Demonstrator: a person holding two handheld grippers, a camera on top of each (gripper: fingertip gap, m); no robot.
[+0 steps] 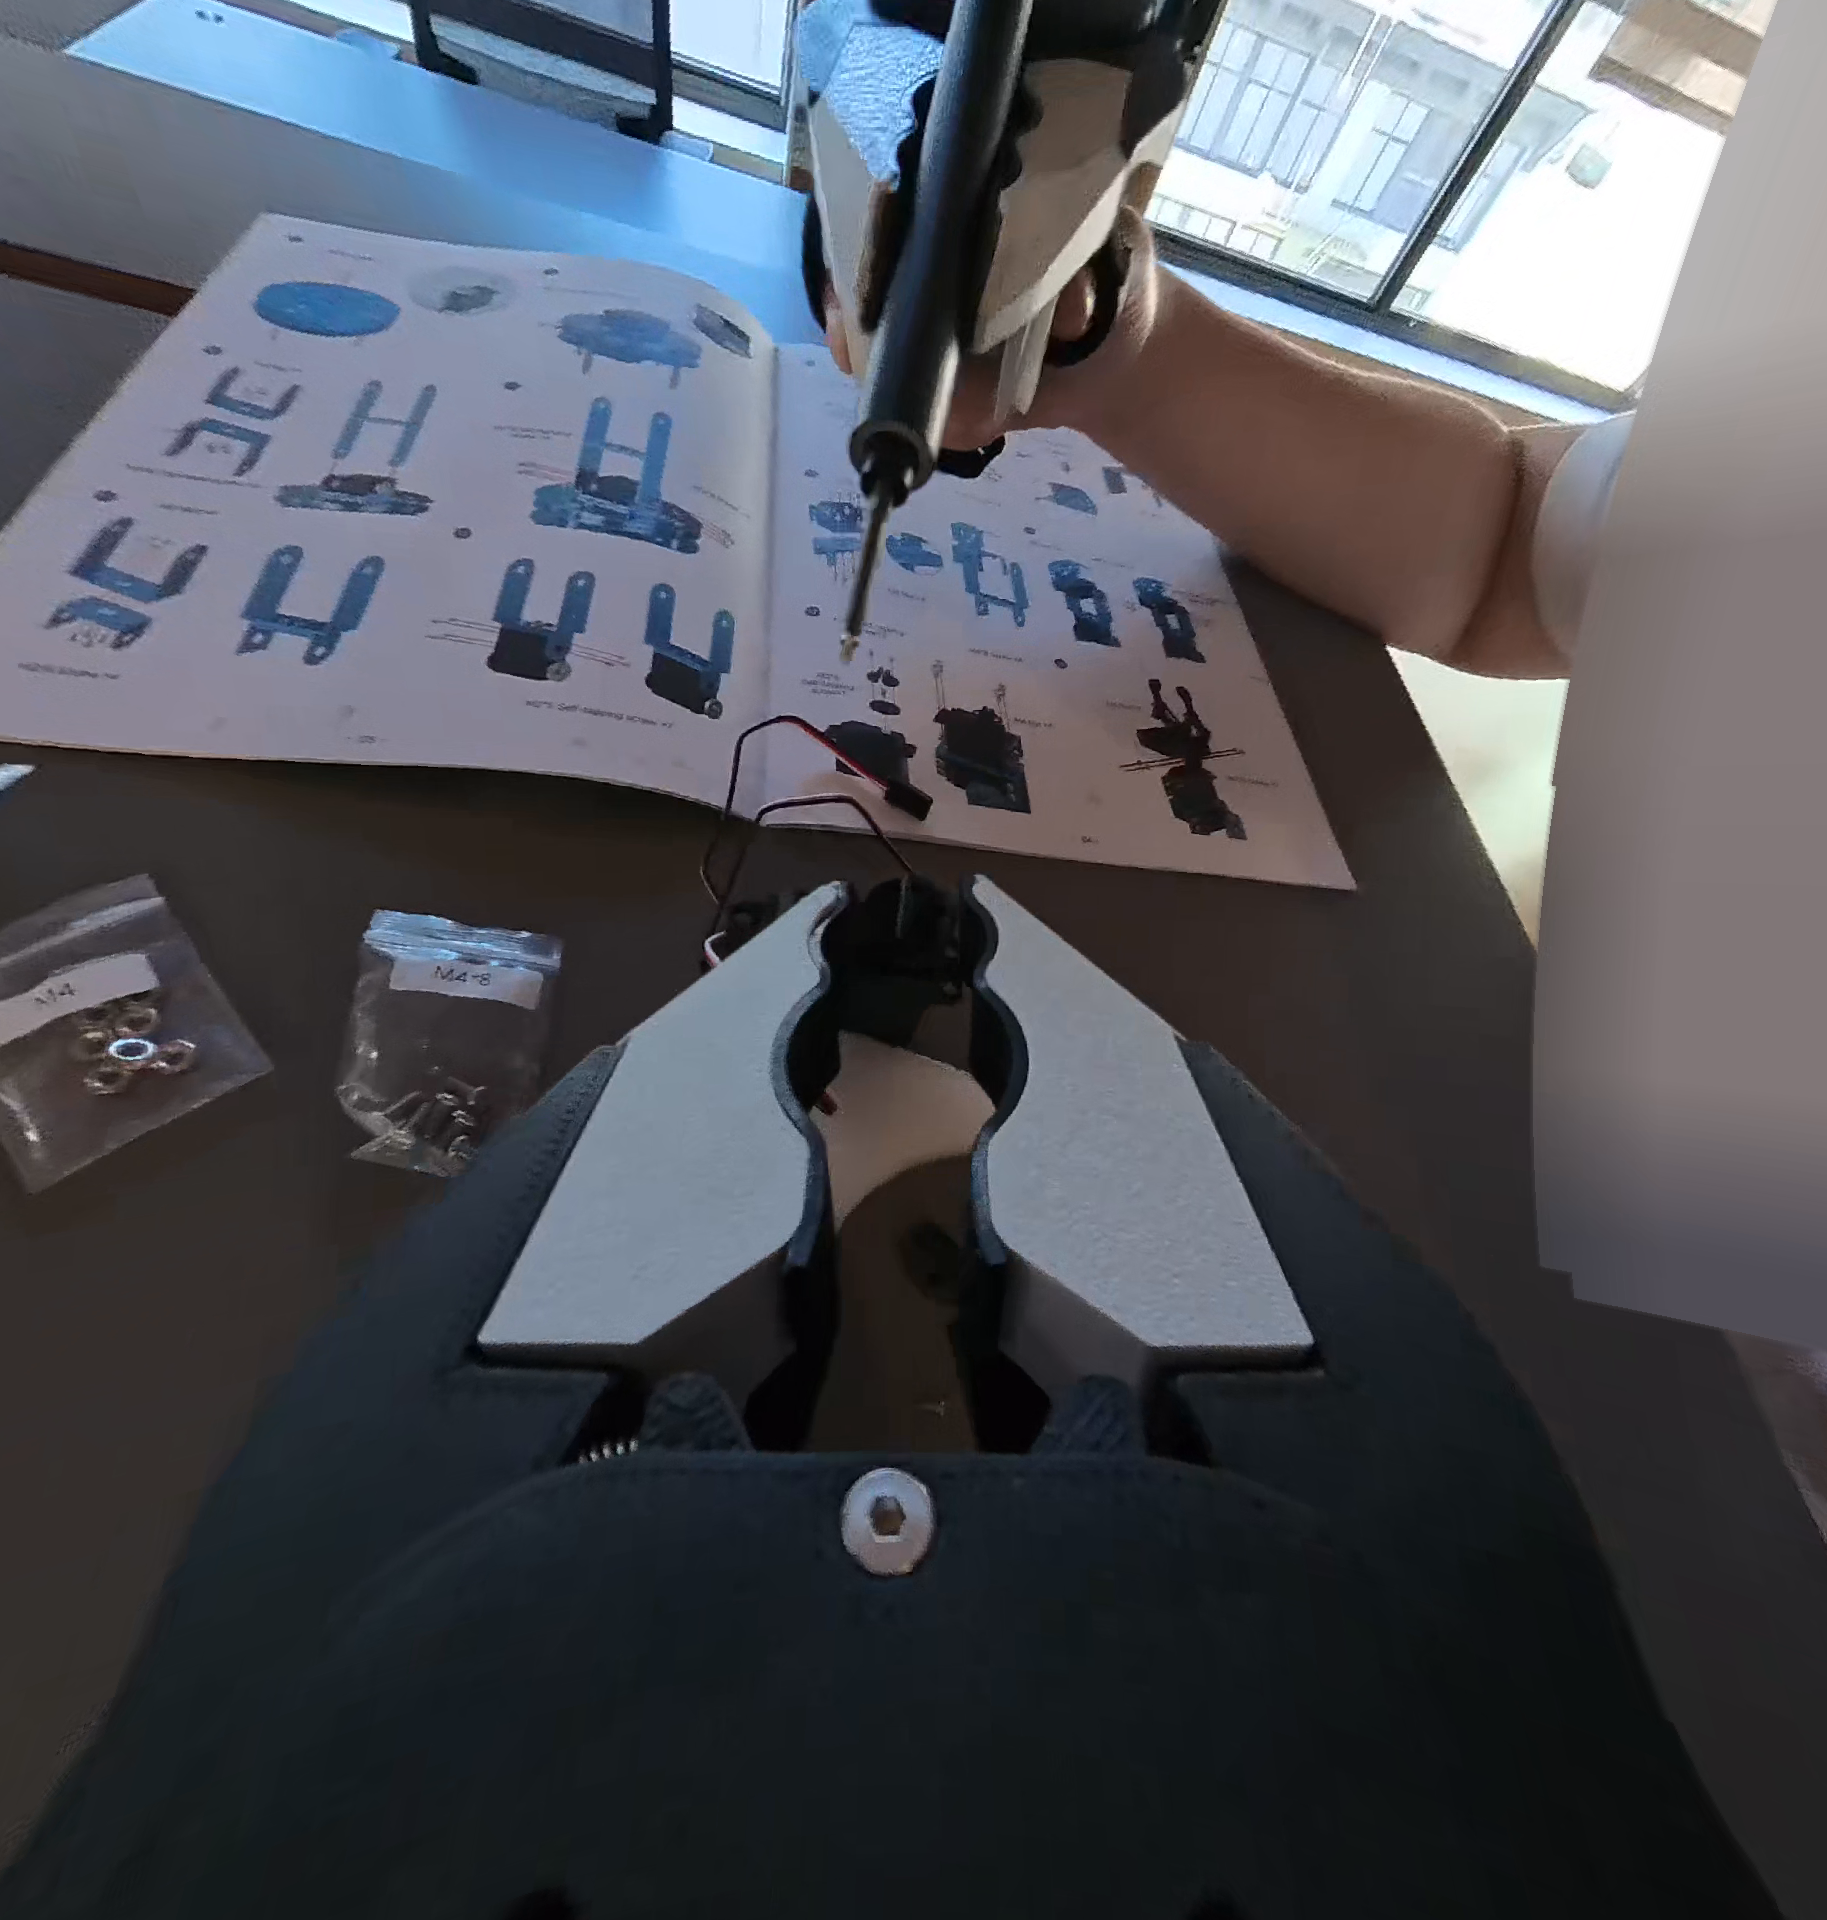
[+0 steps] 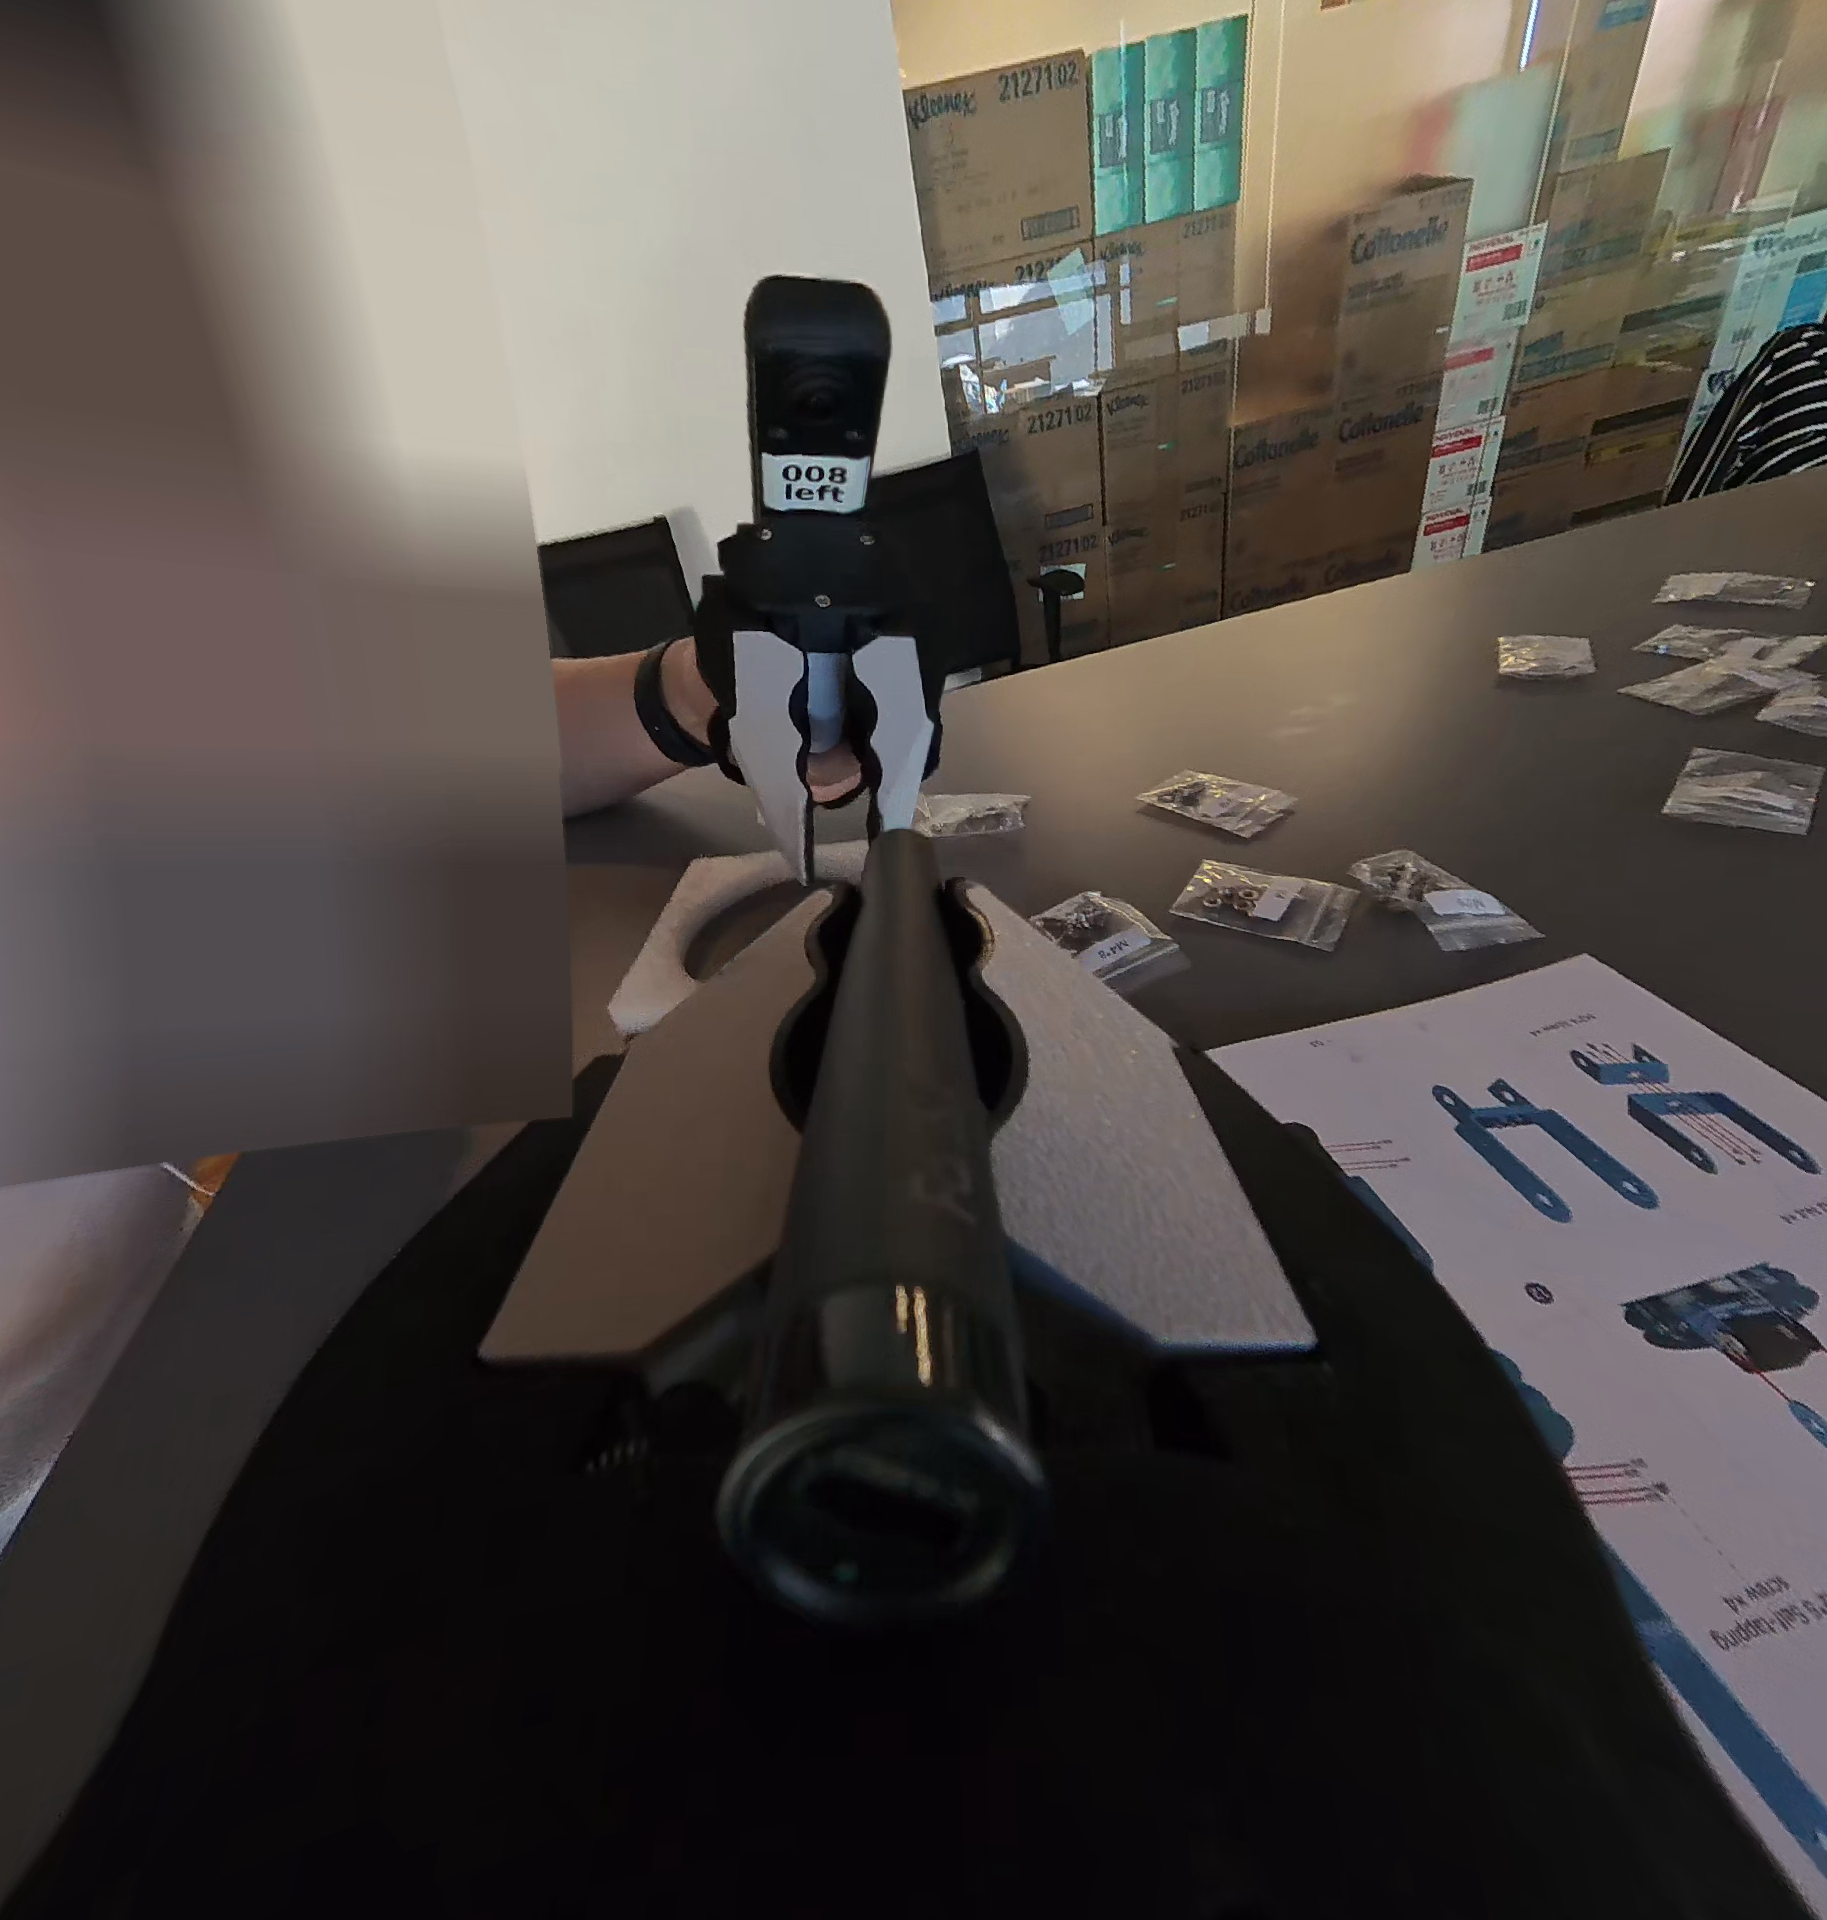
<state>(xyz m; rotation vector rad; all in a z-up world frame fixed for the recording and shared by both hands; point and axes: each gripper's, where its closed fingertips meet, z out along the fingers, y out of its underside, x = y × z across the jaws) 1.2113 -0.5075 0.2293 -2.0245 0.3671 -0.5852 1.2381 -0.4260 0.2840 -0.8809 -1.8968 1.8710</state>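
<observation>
The left tongs (image 1: pixel 904 914) gripped a small black servo (image 1: pixel 904 951) at frame centre, the right tongs (image 2: pixel 893 904) clamped a black screwdriver (image 2: pixel 888 1143) above the desk (image 1: pixel 1304 1039), whose tip might slip if misaligned.

Office or meeting room doubling as storeroom: long dark table (image 2: pixel 1304 665) stretching back, stacked cardboard boxes (image 2: pixel 1304 416) lining wall, office chair (image 2: pixel 608 592) standing behind, large windows (image 1: pixel 1408 156) showing city buildings.

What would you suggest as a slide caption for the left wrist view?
Left gripper grips a black servo as right gripper aims a screwdriver above the manual.
</observation>
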